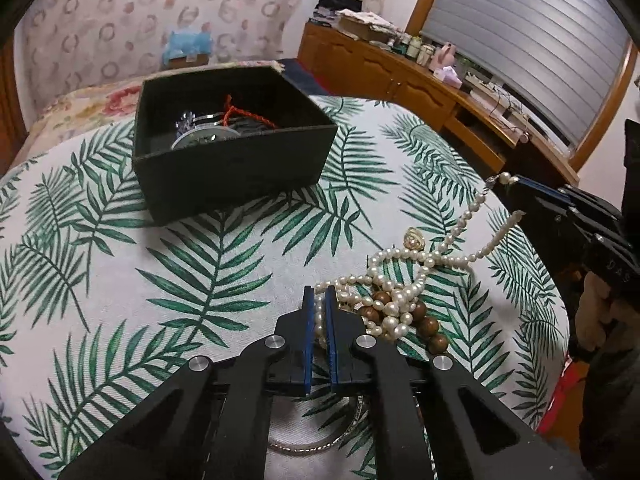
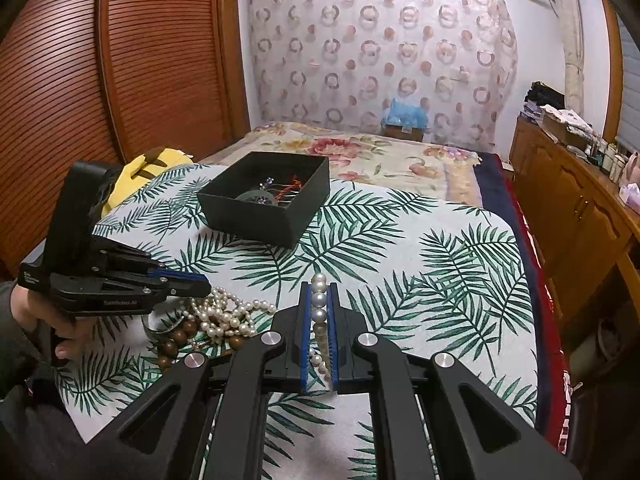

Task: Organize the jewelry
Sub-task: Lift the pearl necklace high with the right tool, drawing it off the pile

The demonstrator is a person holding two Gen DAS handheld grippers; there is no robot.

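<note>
The side of the left gripper [image 2: 200, 280] carries small pale lettering that seems to read "SenRobot.AI"; the right gripper [image 1: 516, 184] shows embossed letters too blurred to make out.

The open black box [image 1: 236, 184] sits on the palm-leaf cloth [image 1: 120, 280] towards the far side, well apart from the jewelry pile. Inside it lie a silver bangle [image 1: 208, 118], a red braided cord [image 1: 240, 114], a round greyish disc-like piece and some dark items that cannot be told apart.

The pearl necklace [image 1: 384, 280] lies tangled in a heap on the cloth with brown wooden beads [image 1: 428, 326], a small gold piece [image 1: 414, 238] and a thin silver ring-shaped band beneath the left gripper. The left jaws are closed on a loop of pearls at the near edge of the heap. The right jaws are clamped along a strand of the same necklace, its pearls lined up between the blue pads, and the strand rises from the heap to them.

The cloth covers a bed with a floral quilt [image 2: 360, 152]. A wooden slatted door, a patterned curtain and a cluttered wooden dresser [image 1: 384, 68] surround it.
</note>
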